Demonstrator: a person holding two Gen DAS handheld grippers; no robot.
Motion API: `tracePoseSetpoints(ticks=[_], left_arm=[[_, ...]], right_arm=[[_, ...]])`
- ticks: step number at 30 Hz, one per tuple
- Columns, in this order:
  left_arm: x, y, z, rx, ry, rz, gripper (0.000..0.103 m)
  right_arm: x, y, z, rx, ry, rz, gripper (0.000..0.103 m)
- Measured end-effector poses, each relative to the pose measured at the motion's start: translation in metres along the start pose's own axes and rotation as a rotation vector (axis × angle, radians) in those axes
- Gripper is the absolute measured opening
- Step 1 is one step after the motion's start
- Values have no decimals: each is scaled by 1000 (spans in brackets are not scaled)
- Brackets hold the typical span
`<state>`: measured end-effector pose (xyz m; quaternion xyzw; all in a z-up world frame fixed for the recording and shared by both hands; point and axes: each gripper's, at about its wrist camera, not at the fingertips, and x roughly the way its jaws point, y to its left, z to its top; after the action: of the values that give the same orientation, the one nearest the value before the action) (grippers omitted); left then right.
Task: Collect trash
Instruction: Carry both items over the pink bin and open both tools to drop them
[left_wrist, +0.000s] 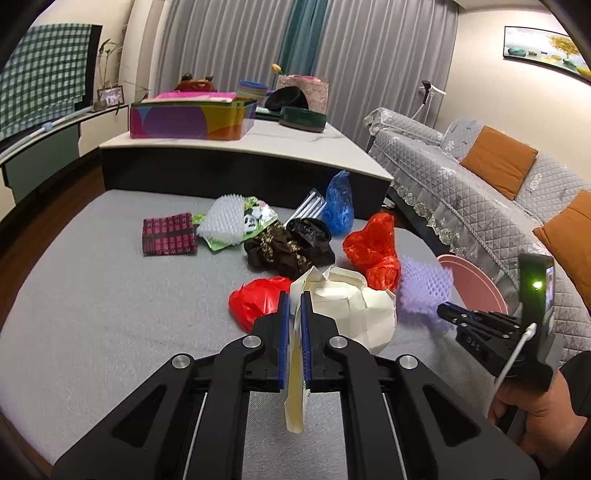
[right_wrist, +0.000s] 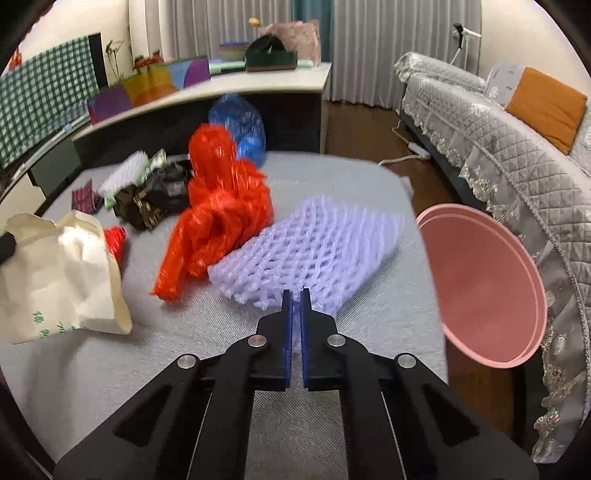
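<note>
Your left hand-held gripper (left_wrist: 294, 306) is clamped on a flap of the cream paper bag (left_wrist: 354, 314), which sits crumpled on the grey worktop (left_wrist: 110, 295). Your right hand-held gripper (right_wrist: 295, 299) is closed on the near edge of the lilac foam net (right_wrist: 310, 247) — it looks pinched between the pads, though that view is blurred. From the net, the pink bin (right_wrist: 487, 291) lies at three o'clock, the red plastic bag (right_wrist: 221, 214) at ten.
</note>
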<state>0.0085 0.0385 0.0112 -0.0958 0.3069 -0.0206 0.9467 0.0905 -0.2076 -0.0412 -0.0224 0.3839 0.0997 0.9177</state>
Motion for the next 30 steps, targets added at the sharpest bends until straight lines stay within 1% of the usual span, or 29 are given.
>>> tracePoseSetpoints(ticks=[5, 12, 16, 21, 30], left_arm=[[-9, -10, 6, 31, -32, -6, 6], [-22, -23, 12, 60, -68, -11, 6], [-28, -28, 16, 73, -80, -15, 6], [-27, -38, 25, 71, -72, -21, 6], [-24, -68, 47, 97, -89, -47, 6]], right_arm=[[-33, -4, 8, -6, -91, -1, 4], [-70, -14, 18, 2, -170, 5, 4], [-87, -20, 22, 16, -201, 8, 4], [-110, -34, 32, 32, -239, 4, 4], [-137, -84, 45, 91, -279, -36, 4]])
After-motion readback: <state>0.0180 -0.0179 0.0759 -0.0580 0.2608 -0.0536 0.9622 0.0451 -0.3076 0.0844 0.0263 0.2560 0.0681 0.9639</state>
